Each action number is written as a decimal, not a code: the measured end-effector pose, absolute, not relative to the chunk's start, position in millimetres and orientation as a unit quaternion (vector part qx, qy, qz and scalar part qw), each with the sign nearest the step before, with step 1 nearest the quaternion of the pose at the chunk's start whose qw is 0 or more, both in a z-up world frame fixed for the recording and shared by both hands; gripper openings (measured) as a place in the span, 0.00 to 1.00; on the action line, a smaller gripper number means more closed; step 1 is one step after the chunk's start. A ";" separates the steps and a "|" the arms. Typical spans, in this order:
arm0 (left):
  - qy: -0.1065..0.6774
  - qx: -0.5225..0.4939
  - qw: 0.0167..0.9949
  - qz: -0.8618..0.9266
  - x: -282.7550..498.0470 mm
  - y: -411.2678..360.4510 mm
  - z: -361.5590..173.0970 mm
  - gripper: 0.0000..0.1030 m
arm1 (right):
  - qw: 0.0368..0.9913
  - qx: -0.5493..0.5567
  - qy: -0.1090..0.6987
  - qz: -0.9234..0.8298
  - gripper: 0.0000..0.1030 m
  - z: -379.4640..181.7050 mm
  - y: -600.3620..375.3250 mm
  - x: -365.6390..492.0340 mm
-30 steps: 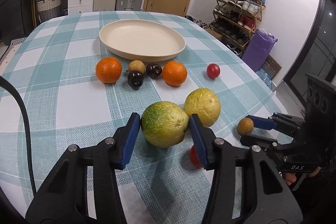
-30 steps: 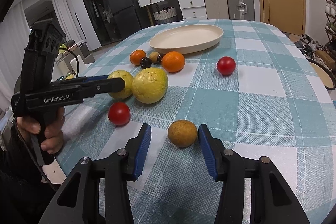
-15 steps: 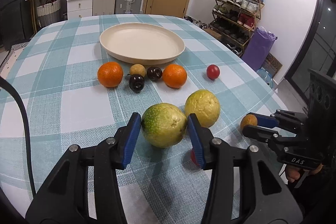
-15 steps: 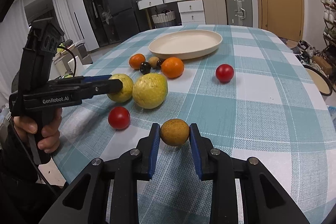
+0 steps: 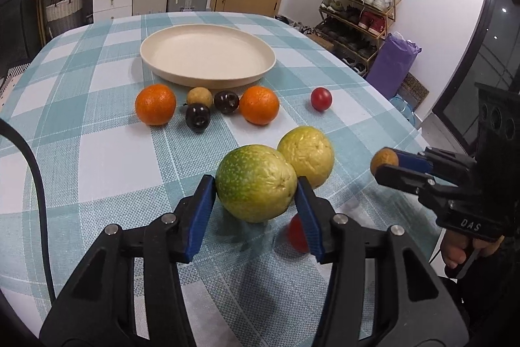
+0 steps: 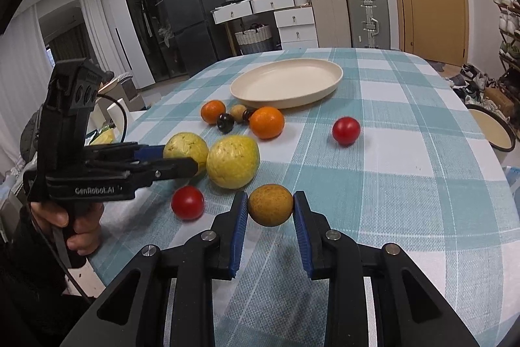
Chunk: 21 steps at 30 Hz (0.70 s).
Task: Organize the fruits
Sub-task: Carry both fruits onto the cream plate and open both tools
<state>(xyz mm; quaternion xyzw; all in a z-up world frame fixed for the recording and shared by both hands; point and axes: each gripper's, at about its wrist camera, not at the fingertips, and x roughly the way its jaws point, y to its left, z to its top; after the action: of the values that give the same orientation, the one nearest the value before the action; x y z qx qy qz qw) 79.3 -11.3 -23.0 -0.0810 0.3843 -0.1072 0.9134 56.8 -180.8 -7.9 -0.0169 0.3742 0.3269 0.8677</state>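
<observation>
Teal-and-white checked cloth covers the table point(image 5: 81, 158), with suitcases, drawers and a shoe rack behind it. The left gripper point(image 5: 255, 195) has its blue pads pressed on either side of a green-yellow guava point(image 5: 255, 187); the right gripper point(image 6: 270, 208) pinches a small brown longan-like fruit point(image 6: 270, 204). Both fruits look lifted just clear of the cloth, so the step in hand seems to be carrying them. Well ahead of both grippers sits the empty cream plate point(image 5: 208, 77), with two oranges point(image 5: 155, 103), two dark plums point(image 5: 197, 118) and a second small brown fruit point(image 5: 199, 96) lined up just short of it. Next, each gripper probably needs to travel forward over that row and release above the plate. The right wrist view shows the red tomato point(image 6: 188, 202) whole, to its left; the left wrist view mostly hides it behind a finger.
</observation>
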 end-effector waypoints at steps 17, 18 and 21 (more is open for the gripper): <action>0.292 -0.092 0.951 -0.052 90.7 13.8 28.0 0.46 | 0.876 0.004 0.345 0.337 0.28 28.9 -157.4 111.3; 0.290 -0.092 0.951 -0.047 92.7 14.5 28.9 0.46 | 0.876 0.010 0.344 0.339 0.28 30.5 -155.9 114.4; 0.286 -0.090 0.953 -0.040 100.3 16.1 30.9 0.46 | 0.878 0.015 0.341 0.337 0.28 33.2 -150.6 123.7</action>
<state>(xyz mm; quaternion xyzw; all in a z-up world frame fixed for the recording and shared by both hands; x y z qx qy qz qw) 100.3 16.1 30.9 -0.0905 0.2856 -0.0397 0.9533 123.7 -150.6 33.2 0.0154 0.3409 0.3369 0.8775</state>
